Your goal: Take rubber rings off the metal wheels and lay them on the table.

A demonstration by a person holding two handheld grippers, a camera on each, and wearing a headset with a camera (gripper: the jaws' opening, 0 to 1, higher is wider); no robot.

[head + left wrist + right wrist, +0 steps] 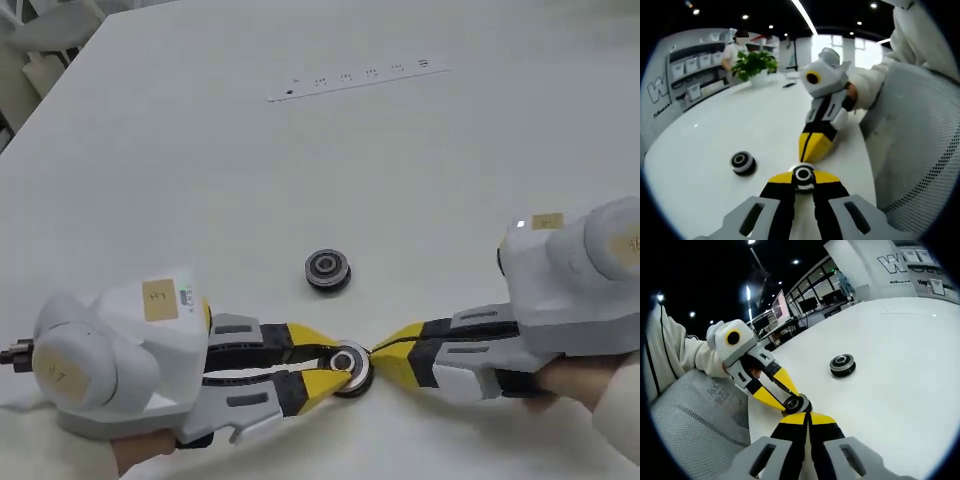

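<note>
Wheel of silver metal [348,362], small and round, with a black rubber ring [352,389] around its rim, lies at the near edge of the white tabletop [450,200], between the two grippers. The left gripper [338,368] reaches in from the left, and its yellow-tipped jaws are closed on the wheel, one on either side. In the left gripper view the wheel sits squarely between those tips. The right gripper [378,352] comes in from the opposite side. Its jaws are drawn together with almost no gap, and their yellow points touch the wheel's rim. Whether they pinch the ring cannot be told. A white sleeve [875,80] shows behind the right gripper in the left gripper view.

A second wheel of the same kind [327,269] lies flat on the tabletop just beyond the grippers, apart from both, with its black ring still on. Farther back, a long white strip with dark markings [360,80] lies across the tabletop. In the left gripper view, at the far end of the room, stand a green potted plant [754,62], wall shelves holding white bins [690,65], and a person [734,50].
</note>
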